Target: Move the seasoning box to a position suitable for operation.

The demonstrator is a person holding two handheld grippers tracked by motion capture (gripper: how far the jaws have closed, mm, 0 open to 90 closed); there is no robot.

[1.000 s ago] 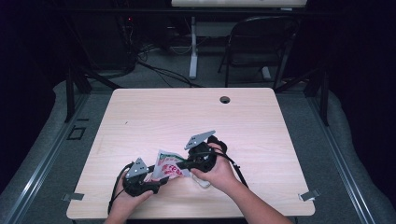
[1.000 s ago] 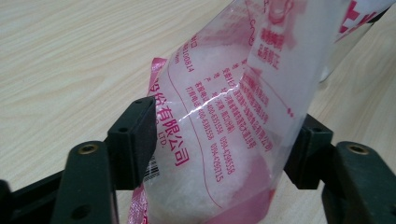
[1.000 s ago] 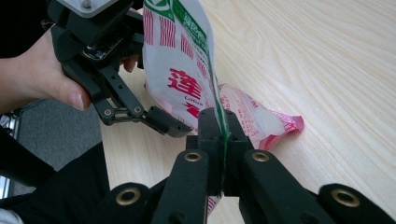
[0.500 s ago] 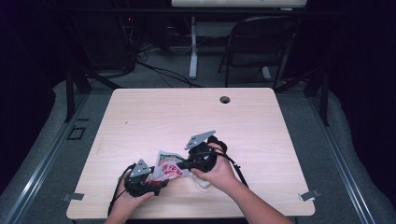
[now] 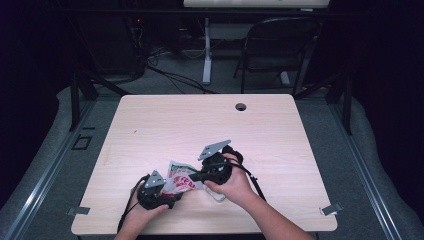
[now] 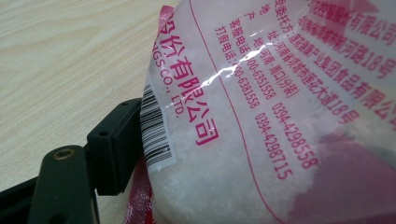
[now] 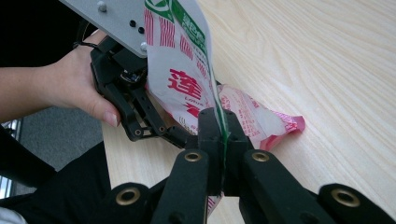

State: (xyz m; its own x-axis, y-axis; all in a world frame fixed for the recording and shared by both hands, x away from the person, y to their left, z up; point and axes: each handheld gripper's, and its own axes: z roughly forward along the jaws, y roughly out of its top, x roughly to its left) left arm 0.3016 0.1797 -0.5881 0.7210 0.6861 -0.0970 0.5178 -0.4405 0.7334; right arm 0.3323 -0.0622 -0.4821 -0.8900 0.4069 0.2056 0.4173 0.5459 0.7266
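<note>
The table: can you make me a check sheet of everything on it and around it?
Surface: wooden table, bare wood, round hole near the far edge.
Job's things: one plastic bag of white grains with red print, held up between both tongs.
Clutter: nothing seen.
Grippers: left tongs hold the bag's lower end; right tongs shut on its edge.
Cables: black cable trails from the right tongs.
Surroundings: dark room, folding chair and floor wires behind the table.
</note>
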